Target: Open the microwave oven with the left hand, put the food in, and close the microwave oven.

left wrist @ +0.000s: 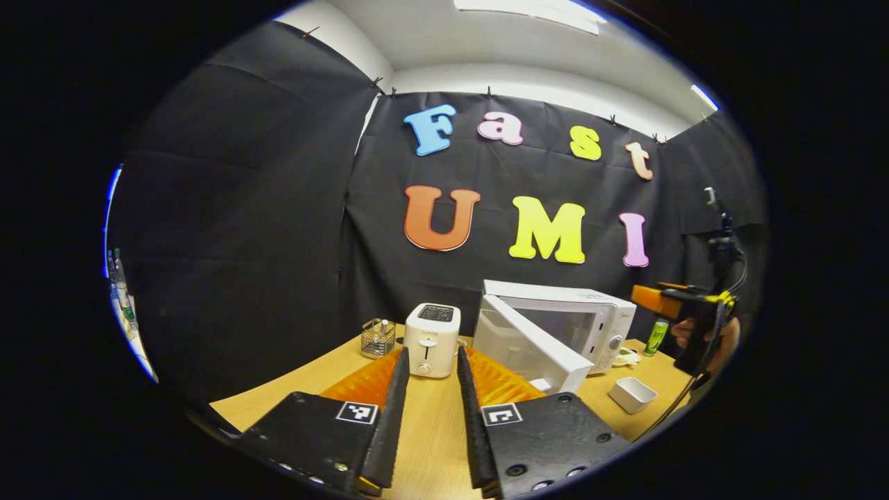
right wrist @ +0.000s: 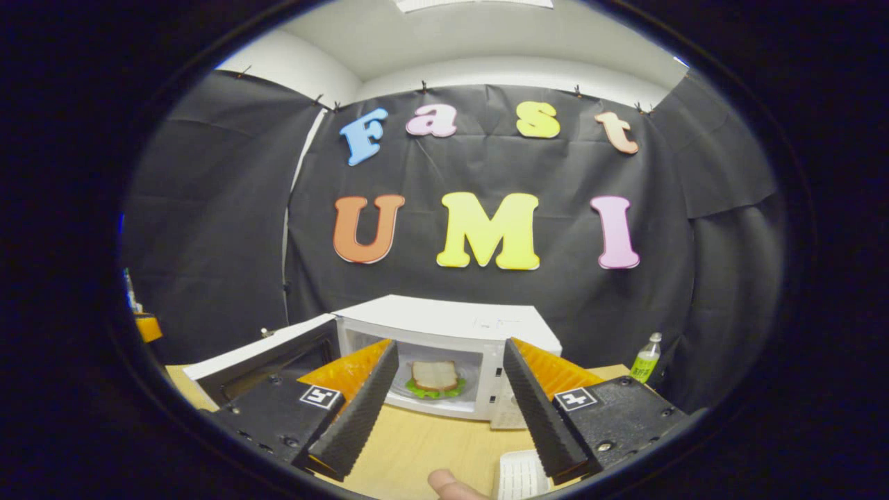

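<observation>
I've got the microwave (right wrist: pixel 444 347) square ahead in the right gripper view, door (right wrist: pixel 260 357) swung wide to its left. The sandwich (right wrist: pixel 435 378) sits on a plate inside the microwave's cavity. My right gripper (right wrist: pixel 444 410) hangs in front of the microwave, fingers spread and empty. A bottle (right wrist: pixel 646 357) stands right of the microwave; a white dish (right wrist: pixel 521 476) lies in front of it.

In the left gripper view, my left gripper (left wrist: pixel 427 417) is parted, nothing in it, pointing at the toaster (left wrist: pixel 432 340) just left of the microwave (left wrist: pixel 569 323). A wire basket (left wrist: pixel 378 338) sits further left of the microwave.
</observation>
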Available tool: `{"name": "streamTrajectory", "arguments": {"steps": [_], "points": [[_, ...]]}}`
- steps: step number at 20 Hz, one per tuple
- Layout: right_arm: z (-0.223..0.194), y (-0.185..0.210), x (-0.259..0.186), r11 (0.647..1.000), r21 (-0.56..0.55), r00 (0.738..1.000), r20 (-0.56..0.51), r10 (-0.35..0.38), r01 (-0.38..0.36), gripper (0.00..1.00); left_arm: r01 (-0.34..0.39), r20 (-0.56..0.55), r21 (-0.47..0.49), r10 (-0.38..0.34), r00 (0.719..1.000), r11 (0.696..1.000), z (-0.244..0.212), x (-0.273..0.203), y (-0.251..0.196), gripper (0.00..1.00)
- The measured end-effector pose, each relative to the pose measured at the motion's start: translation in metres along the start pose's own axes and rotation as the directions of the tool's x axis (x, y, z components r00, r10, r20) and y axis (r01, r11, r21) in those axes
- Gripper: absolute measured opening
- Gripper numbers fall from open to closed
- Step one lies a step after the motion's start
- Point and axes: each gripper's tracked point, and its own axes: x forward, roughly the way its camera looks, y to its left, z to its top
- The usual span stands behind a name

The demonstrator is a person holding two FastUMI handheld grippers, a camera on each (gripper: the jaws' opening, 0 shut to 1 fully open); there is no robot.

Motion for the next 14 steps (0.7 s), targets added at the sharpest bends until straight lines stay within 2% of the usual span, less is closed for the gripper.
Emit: {"name": "streamTrajectory", "arguments": {"steps": [1, 3, 4, 5, 6, 7, 8, 9, 12, 13, 14], "points": [[0.010, -0.005, -0.014, 1.000, -0.008, 1.000, 0.018, -0.001, 0.001, 0.94, 0.012, -0.009, -0.001, -0.012, 1.000, 1.000, -0.007, 0.003, -0.002, 0.33], [0.025, -0.015, -0.041, 1.000, -0.020, 0.999, 0.045, -0.010, 0.011, 0.97, 0.039, -0.019, -0.003, -0.040, 0.999, 0.999, -0.019, 0.012, -0.003, 0.27], [0.031, -0.019, -0.053, 1.000, -0.020, 0.999, 0.052, -0.015, 0.016, 0.97, 0.047, -0.026, -0.005, -0.047, 0.999, 0.999, -0.026, 0.016, -0.002, 0.16], [0.037, -0.022, -0.065, 1.000, -0.011, 0.998, 0.060, -0.017, 0.018, 0.94, 0.064, -0.037, -0.003, -0.064, 0.997, 0.998, -0.034, 0.020, -0.004, 0.13], [0.040, -0.027, -0.075, 1.000, -0.002, 0.998, 0.058, -0.027, 0.027, 0.99, 0.087, -0.042, -0.001, -0.087, 0.995, 0.996, -0.041, 0.020, -0.009, 0.04], [0.041, -0.033, -0.084, 0.999, 0.006, 0.998, 0.049, -0.033, 0.033, 0.94, 0.116, -0.042, 0.009, -0.116, 0.992, 0.993, -0.046, 0.023, -0.016, 0.02], [0.041, -0.038, -0.093, 0.999, 0.013, 0.999, 0.033, -0.039, 0.039, 0.94, 0.143, -0.038, 0.035, -0.142, 0.989, 0.989, -0.051, 0.023, -0.024, 0.02], [0.041, -0.043, -0.101, 0.999, 0.022, 0.999, 0.023, -0.043, 0.042, 0.99, 0.146, -0.030, 0.069, -0.145, 0.989, 0.987, -0.056, 0.027, -0.026, 0.02], [0.042, -0.060, -0.126, 0.998, 0.021, 0.998, 0.010, -0.059, 0.059, 1.00, 0.197, -0.059, 0.107, -0.192, 0.980, 0.974, -0.074, 0.024, -0.039, 0.02], [0.044, -0.068, -0.134, 0.997, 0.016, 0.997, 0.015, -0.070, 0.070, 0.95, 0.200, -0.062, 0.116, -0.193, 0.979, 0.973, -0.078, 0.024, -0.041, 0.02], [0.043, -0.074, -0.143, 0.997, 0.016, 0.997, 0.017, -0.080, 0.080, 0.99, 0.206, -0.070, 0.117, -0.199, 0.977, 0.971, -0.081, 0.024, -0.045, 0.02]]}}
